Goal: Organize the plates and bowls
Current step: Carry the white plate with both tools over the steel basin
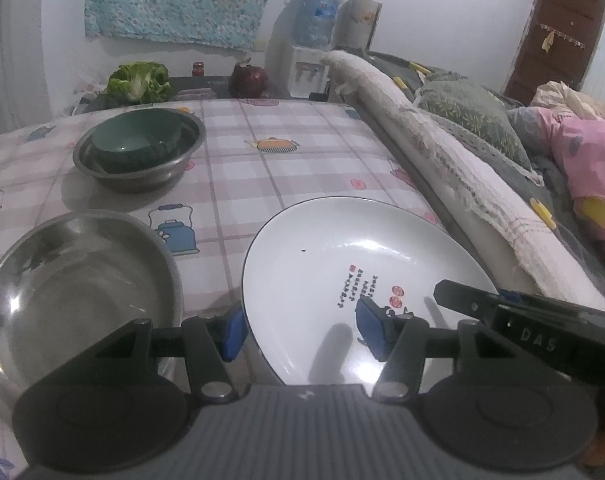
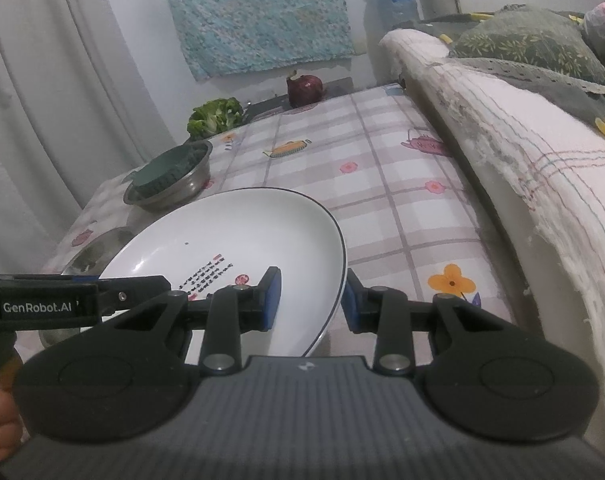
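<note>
White plate, printed with dark script and red seals, was held tilted above the checked table by both grippers. The left gripper clamped the plate's left rim, one blue pad under the edge and the other on the inner face. The right gripper pinched the right rim narrowly between its pads. An empty steel bowl sat at nine o'clock of the plate; at eleven o'clock, farther off, a green bowl nested inside a second steel bowl. A lettuce and a red onion lay at the table's far edge.
</note>
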Motion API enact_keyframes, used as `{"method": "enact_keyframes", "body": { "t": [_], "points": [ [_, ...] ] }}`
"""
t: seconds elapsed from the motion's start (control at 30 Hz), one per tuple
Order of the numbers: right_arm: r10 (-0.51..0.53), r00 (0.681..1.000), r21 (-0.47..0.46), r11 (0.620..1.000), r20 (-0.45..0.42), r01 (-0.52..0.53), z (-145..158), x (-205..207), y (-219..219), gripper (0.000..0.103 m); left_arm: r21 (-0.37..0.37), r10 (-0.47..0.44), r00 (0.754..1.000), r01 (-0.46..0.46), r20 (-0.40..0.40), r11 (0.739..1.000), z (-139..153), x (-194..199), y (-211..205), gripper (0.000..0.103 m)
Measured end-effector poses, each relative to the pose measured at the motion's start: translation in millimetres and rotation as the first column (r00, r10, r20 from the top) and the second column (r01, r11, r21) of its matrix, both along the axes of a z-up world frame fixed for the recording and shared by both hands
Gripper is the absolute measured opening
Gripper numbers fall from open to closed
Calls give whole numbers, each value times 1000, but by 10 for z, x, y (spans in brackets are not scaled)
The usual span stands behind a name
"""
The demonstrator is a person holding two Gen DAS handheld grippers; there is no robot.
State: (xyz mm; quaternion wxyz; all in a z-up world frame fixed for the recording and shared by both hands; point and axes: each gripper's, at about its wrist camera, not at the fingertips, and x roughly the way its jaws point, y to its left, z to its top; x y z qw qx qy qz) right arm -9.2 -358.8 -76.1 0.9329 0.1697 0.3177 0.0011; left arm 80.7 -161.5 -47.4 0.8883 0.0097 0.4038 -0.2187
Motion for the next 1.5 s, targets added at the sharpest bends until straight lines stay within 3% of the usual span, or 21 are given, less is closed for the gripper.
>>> {"method": "enact_keyframes", "body": {
  "t": [0.6, 1.03, 1.5],
  "points": [
    [59, 998, -34, 998, 32, -58, 219, 155, 374, 32, -46, 65, 997, -63, 38, 997, 184, 22, 424, 58],
    [126, 991, -57, 991, 48, -124, 344, 253, 913, 32, -86, 147, 987, -141, 62, 986, 279, -7, 994, 58],
    [211, 978, -15, 977, 2, -211, 203, 462, 1602, 32, -79, 243, 970, -241, 17, 967, 143, 84, 1693, 58]
  ]
}}
